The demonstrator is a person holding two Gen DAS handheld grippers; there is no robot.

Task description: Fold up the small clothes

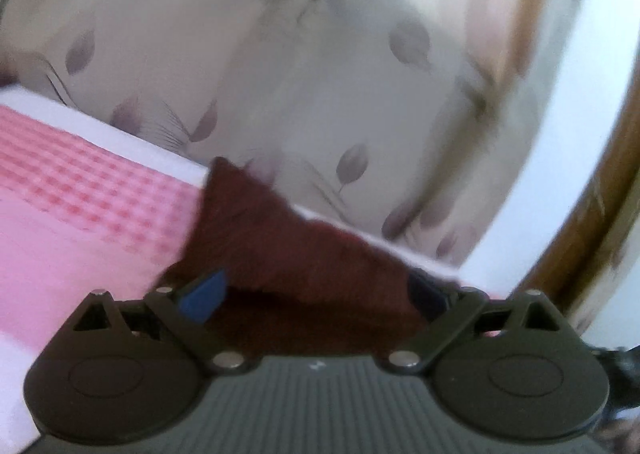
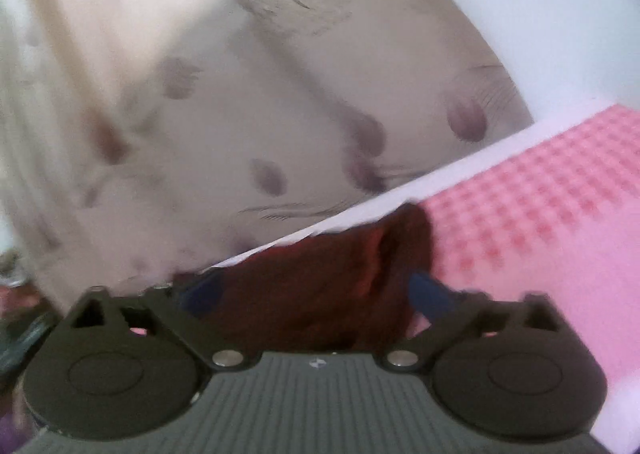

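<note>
The left gripper [image 1: 316, 294] stands with its blue-padded fingers [image 1: 204, 294] spread wide, dark red cloth [image 1: 288, 262] bunched between them; whether it is pinched I cannot tell through the blur. The right gripper [image 2: 316, 294] is likewise spread, the same dark red cloth [image 2: 320, 286] heaped between its fingers. Under the cloth lies a pink checked sheet [image 1: 80, 189], stretching left of the left gripper and right of the right one. Beyond hangs a leaf-print curtain [image 1: 360, 93]. Only the left view shows a brown wooden frame [image 1: 600, 193] at far right
</note>
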